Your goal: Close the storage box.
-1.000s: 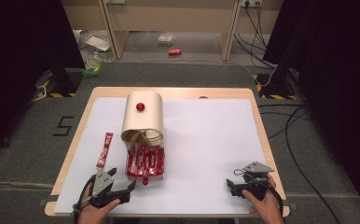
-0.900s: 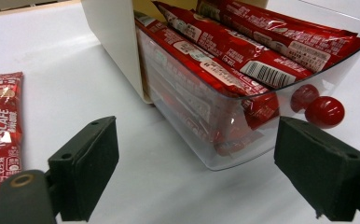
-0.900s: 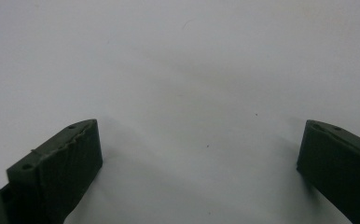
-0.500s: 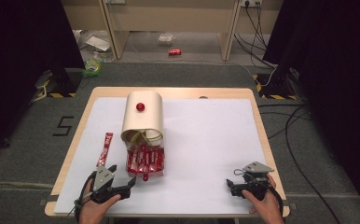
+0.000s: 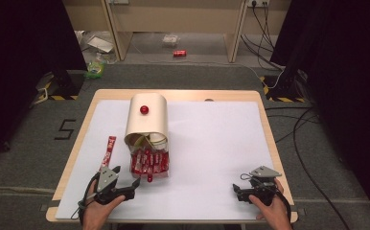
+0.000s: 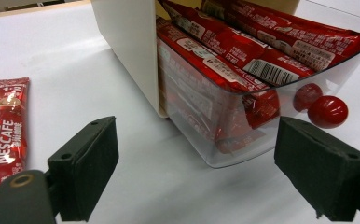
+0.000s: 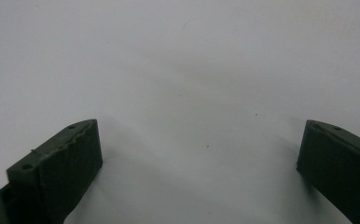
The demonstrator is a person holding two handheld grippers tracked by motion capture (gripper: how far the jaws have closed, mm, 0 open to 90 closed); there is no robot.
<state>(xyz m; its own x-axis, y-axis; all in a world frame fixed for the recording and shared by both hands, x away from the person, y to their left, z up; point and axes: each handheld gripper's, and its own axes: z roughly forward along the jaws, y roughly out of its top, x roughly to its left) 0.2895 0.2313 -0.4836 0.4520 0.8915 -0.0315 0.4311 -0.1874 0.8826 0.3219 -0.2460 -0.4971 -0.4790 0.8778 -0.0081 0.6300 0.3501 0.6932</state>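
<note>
Two black jaws of the left gripper (image 6: 194,179) stand spread wide apart with nothing between them, and just beyond their tips sits the clear drawer (image 6: 262,116) that sticks out of a cream dispenser box (image 5: 147,120). The drawer is packed with red coffee sticks (image 6: 243,51), and its red knob (image 6: 328,111) lies ahead of the jaw on the right of the left gripper view, close but not touching. In the high view the left gripper (image 5: 125,183) rests near the front left corner of the surface (image 5: 212,143), pointed at the drawer's front end.

A single loose coffee stick (image 5: 109,150) lies flat on the white surface beside the box, toward the left edge, its long axis running from front to back. In the left gripper view that stick (image 6: 5,135) is off to the outer side of the jaw on the left, not between the jaws.

The right gripper (image 5: 243,191) rests near the front right corner, well apart from the box, its jaws (image 7: 201,154) also released over bare white surface.

The left hand is clearly the nearer one to both drawer and loose stick. I judge that whichever it goes for, the drawer is straight ahead, while the stick would call for a swing toward the left edge.
</note>
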